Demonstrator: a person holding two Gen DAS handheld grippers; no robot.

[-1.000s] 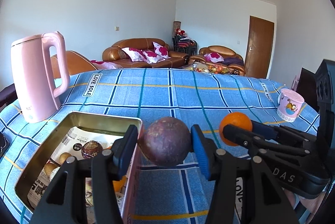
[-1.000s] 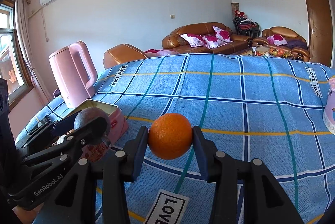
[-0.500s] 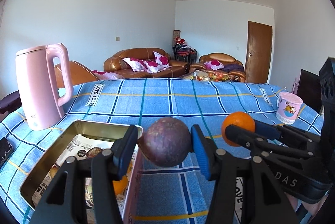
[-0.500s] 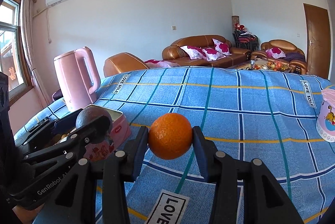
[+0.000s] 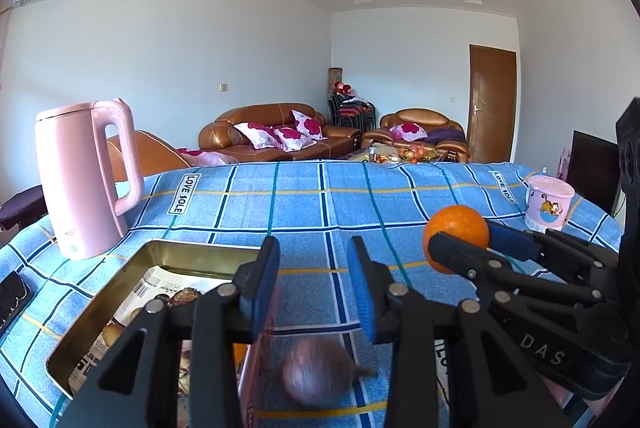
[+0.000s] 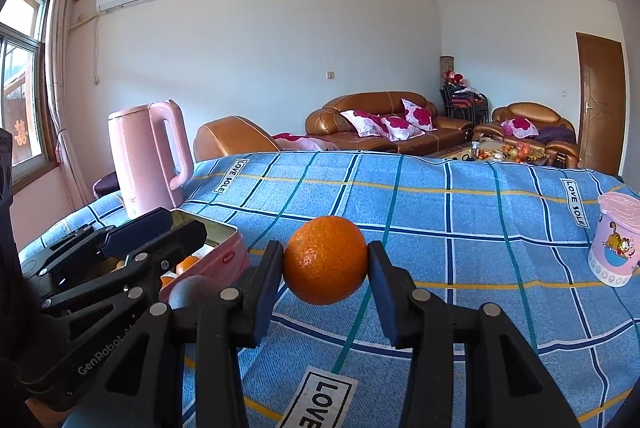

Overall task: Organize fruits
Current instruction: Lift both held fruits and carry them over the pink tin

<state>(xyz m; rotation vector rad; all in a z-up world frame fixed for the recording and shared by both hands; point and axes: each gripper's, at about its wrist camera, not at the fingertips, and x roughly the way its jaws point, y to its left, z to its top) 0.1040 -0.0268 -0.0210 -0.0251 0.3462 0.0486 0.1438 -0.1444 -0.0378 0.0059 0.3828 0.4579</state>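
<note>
Left wrist view: the left gripper (image 5: pixel 314 282) has nothing between its pads; its jaws have just been closing and stand a narrow gap apart. The dark purple fruit (image 5: pixel 316 376) is below them, blurred, over the blue cloth (image 5: pixel 304 204) just right of the tin (image 5: pixel 192 256). The tin is open, gold inside, lined with printed paper; a few small round fruits and something orange lie in it, partly hidden by the gripper. A pink kettle (image 5: pixel 86 176) stands behind the tin. To the right, the right gripper (image 5: pixel 460 248) clamps an orange (image 5: pixel 456 228). A pink cup (image 5: pixel 548 204) stands near the cloth's far right edge; what it holds cannot be seen

Right wrist view: the right gripper (image 6: pixel 326 270) grips the orange (image 6: pixel 325 260) between both pads, above the cloth (image 6: pixel 440 212). The left gripper (image 6: pixel 176 228) reaches over the tin (image 6: pixel 224 252), where orange pieces show. The purple fruit (image 6: pixel 192 292) sits just outside the tin's pink wall
</note>
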